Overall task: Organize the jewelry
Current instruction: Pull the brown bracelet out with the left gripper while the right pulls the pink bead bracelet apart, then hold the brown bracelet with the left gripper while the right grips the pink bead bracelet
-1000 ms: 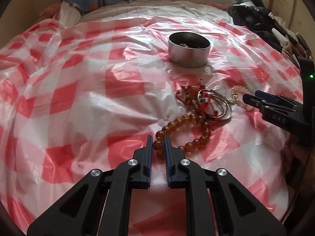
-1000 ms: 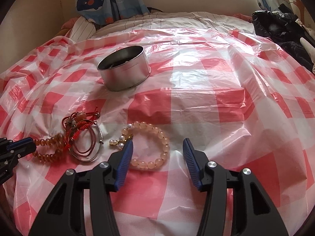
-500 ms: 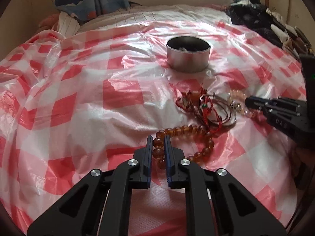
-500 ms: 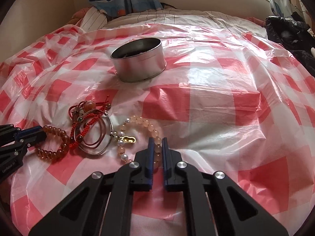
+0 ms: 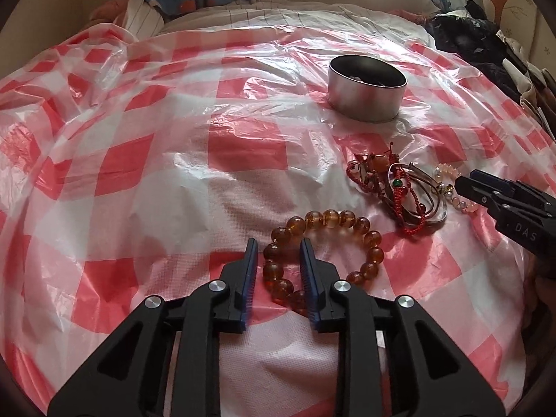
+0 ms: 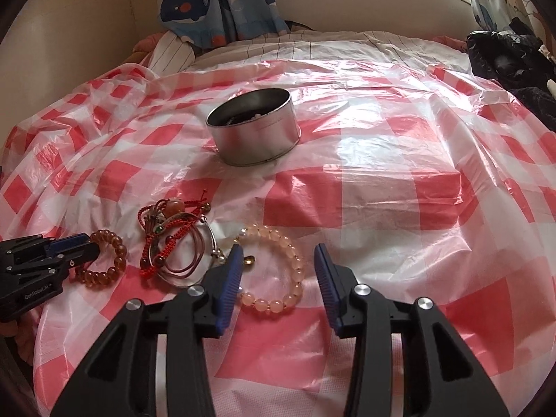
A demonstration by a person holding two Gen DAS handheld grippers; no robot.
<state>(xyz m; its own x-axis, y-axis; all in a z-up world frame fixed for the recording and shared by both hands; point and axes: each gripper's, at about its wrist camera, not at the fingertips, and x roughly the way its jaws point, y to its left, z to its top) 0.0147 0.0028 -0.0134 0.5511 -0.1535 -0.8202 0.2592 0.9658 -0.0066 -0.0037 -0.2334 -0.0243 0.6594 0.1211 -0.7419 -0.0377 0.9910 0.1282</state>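
Note:
An amber bead bracelet (image 5: 358, 229) lies flat on the checked plastic sheet; my left gripper (image 5: 278, 248) is open, its jaws straddling the bracelet's near-left beads. It also shows in the right wrist view (image 6: 114, 250). A pale pink bead bracelet (image 6: 278, 278) lies between the jaws of my open right gripper (image 6: 276, 255). A tangle of red cords and metal bangles (image 6: 173, 239) lies between the two bracelets; it shows in the left wrist view (image 5: 396, 187). A round metal tin (image 6: 253, 135) (image 5: 366, 87) stands beyond, with some items inside.
The red-and-white checked plastic sheet (image 6: 399, 180) covers a bed. Dark clothing (image 6: 514, 66) is piled at the far right. A whale-print curtain (image 6: 215, 3) and a striped pillow (image 6: 170, 55) are at the back.
Both grippers were shut on their bracelets half a second ago and have opened. The amber bracelet was dragged away from the tangle and now lies as a round loop.

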